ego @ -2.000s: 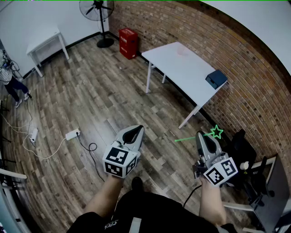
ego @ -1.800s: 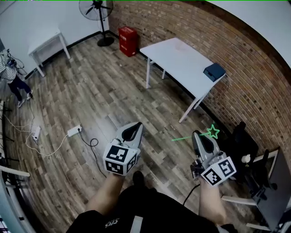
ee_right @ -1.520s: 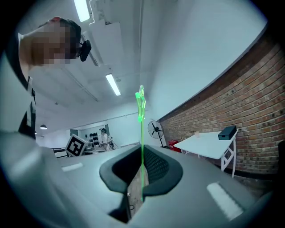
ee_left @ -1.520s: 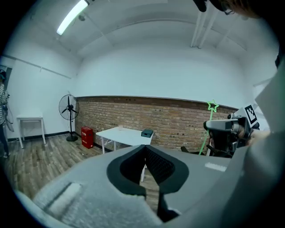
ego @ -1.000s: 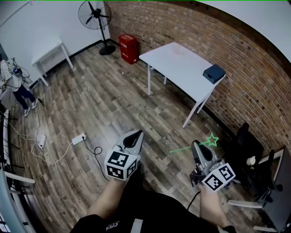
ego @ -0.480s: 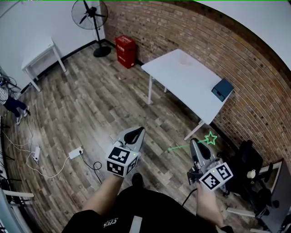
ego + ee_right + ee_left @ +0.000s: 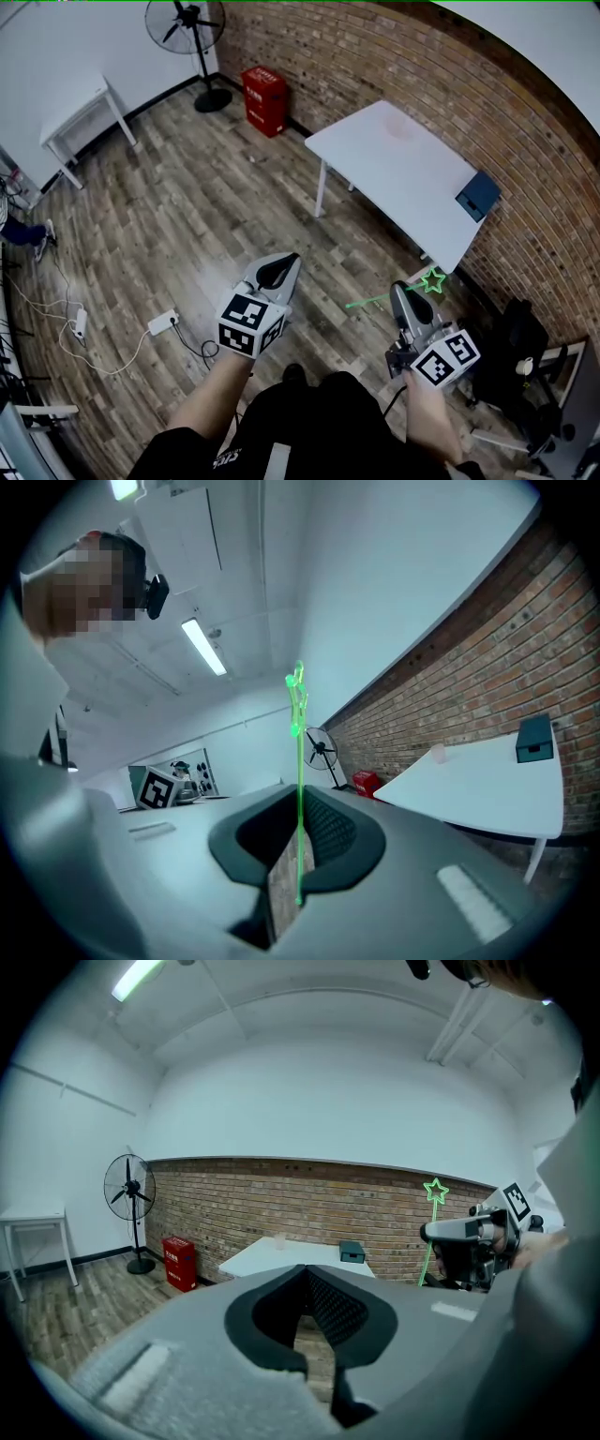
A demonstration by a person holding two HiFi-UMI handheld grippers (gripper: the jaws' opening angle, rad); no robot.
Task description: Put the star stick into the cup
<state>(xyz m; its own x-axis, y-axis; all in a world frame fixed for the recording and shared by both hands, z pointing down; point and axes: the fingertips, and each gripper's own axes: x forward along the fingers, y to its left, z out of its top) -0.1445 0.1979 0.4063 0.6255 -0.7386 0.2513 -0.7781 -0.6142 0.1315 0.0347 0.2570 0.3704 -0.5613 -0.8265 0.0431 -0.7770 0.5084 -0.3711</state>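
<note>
A thin green stick with an outlined star at its end is clamped in my right gripper. In the right gripper view the stick rises straight up from between the shut jaws. My left gripper hangs beside it at waist height, jaws together and holding nothing. It sees the star stick off to its right. A small pale cup stands on the far part of the white table. The same cup also shows ahead of the right gripper and, in the left gripper view, the cup is seen far off.
A dark blue box lies on the table's right end by the brick wall. A red box and a standing fan are further back. A power strip with cables lies on the wooden floor at left. Black chairs stand at right.
The head view has swung, so the white table now lies lower and further right. Both grippers keep their places in front of the body, the right one still gripping the stick.
</note>
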